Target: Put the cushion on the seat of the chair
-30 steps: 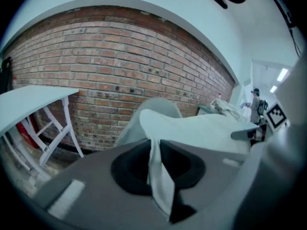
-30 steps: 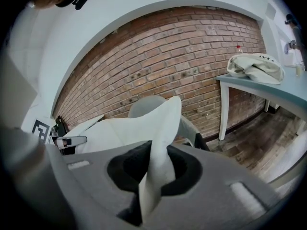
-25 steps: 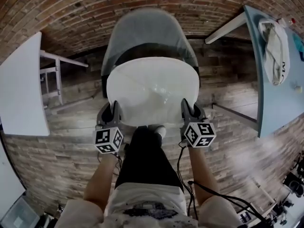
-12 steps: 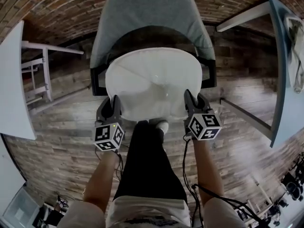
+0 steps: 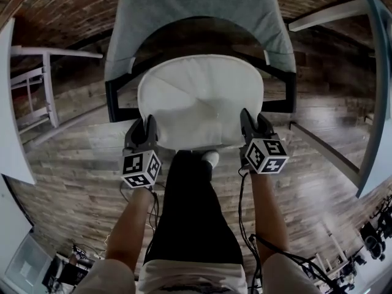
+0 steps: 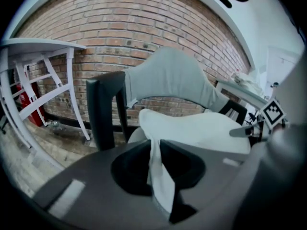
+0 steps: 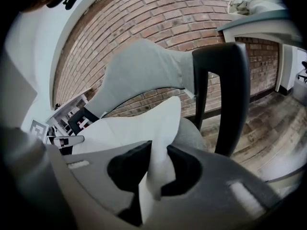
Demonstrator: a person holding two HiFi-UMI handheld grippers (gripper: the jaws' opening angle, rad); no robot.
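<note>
1. Cushion [image 5: 199, 100] sits level over the chair [image 5: 196, 11], long axis left-right and far edge toward the backrest
2. Left gripper [image 5: 144, 135] pinches its near-left edge and right gripper [image 5: 253, 127] its near-right edge, with fabric clamped between both sets of jaws
3. Seat [image 7: 192, 137] is just under the cushion; can't tell if they touch
4. Both hands equally near, so I'd lower evenly and keep it centred

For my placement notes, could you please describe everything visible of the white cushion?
The cushion is white, rounded, soft-looking fabric with seams meeting at a central dimple. It lies level over the seat of the grey chair, its near edge pinched in the jaws of the left gripper and right gripper. Seat contact is unclear.
</note>
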